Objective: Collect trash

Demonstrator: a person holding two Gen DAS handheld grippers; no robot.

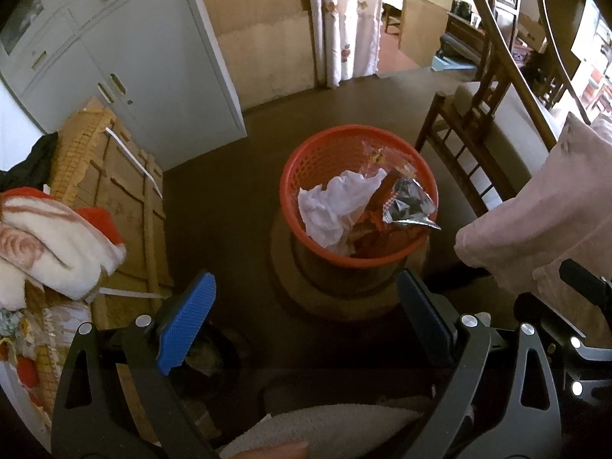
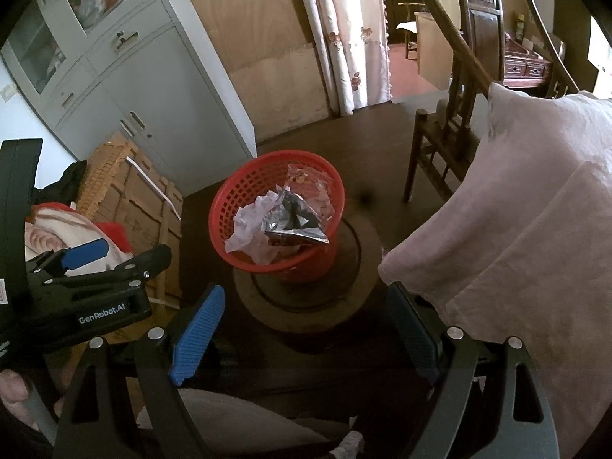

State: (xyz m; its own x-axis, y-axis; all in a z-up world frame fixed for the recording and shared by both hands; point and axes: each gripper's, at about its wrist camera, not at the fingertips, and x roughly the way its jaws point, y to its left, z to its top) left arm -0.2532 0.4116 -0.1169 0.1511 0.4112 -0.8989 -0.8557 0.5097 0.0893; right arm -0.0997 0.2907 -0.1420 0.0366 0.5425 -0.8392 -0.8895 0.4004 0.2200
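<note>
Both tongs hang wide open and empty: the left tongs (image 1: 302, 321) and the right tongs (image 2: 306, 329) tilt down toward a dark round surface (image 2: 344, 287). Just beyond and between their tips stands the red basket (image 1: 306, 164), already holding crumpled white paper (image 1: 336, 202) and a silver wrapper (image 1: 409, 206). The drop-off looks finished; next comes finding further trash, none visible here.

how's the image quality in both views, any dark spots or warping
Left wrist view: floor around the red basket is dim, the doorway bright, cabinet edges bow from fisheye. Right wrist view: same bowing, dark lower foreground, the silver wrapper glints.
</note>
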